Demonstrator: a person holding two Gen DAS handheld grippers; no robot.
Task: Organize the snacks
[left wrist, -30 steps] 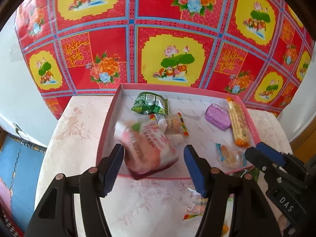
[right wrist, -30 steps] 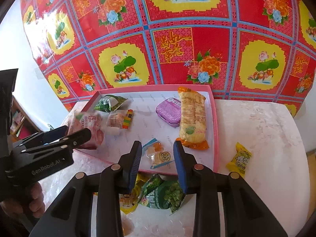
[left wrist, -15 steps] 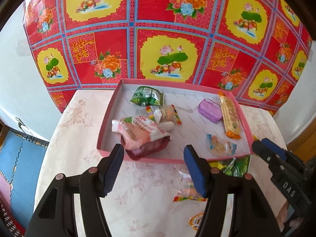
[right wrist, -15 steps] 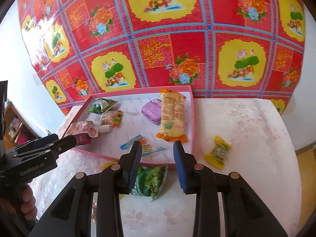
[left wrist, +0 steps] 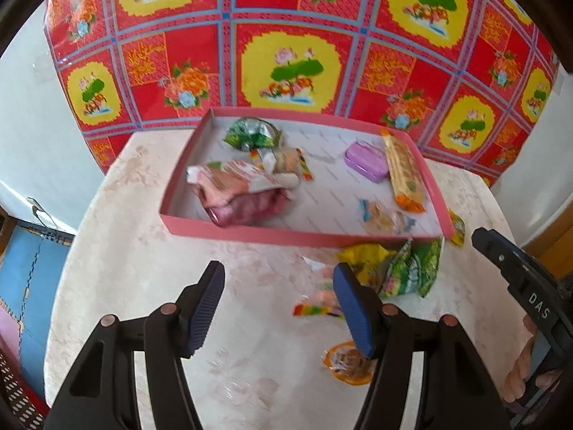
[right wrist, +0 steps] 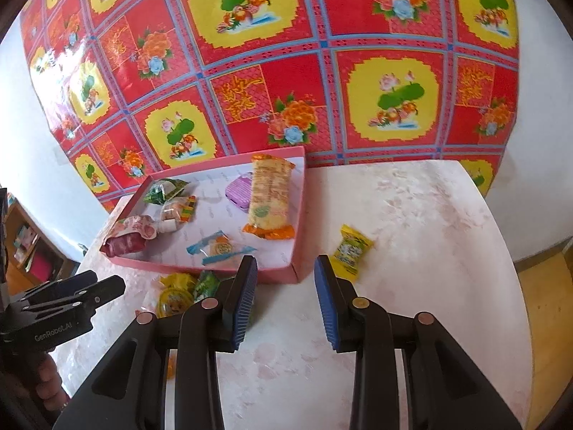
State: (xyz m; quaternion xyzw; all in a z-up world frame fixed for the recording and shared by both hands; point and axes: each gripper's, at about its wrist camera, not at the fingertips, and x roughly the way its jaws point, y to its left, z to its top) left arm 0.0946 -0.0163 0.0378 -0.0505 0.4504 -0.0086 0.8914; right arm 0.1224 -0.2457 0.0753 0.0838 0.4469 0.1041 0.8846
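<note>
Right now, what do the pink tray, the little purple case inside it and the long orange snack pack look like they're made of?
Pink tray: probably cardboard, matte, with thin folded walls and a white printed lining.
Purple case: likely hard plastic, smooth with a slight sheen and a moulded, rounded lid.
Long orange snack pack: thin glossy plastic film, see-through over the pale biscuits, with crimped orange ends.

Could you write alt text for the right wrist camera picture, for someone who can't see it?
An open, empty right gripper hovers over a pale table. Ahead, a pink tray holds several snacks, while a yellow candy lies on the table beside it.
</note>
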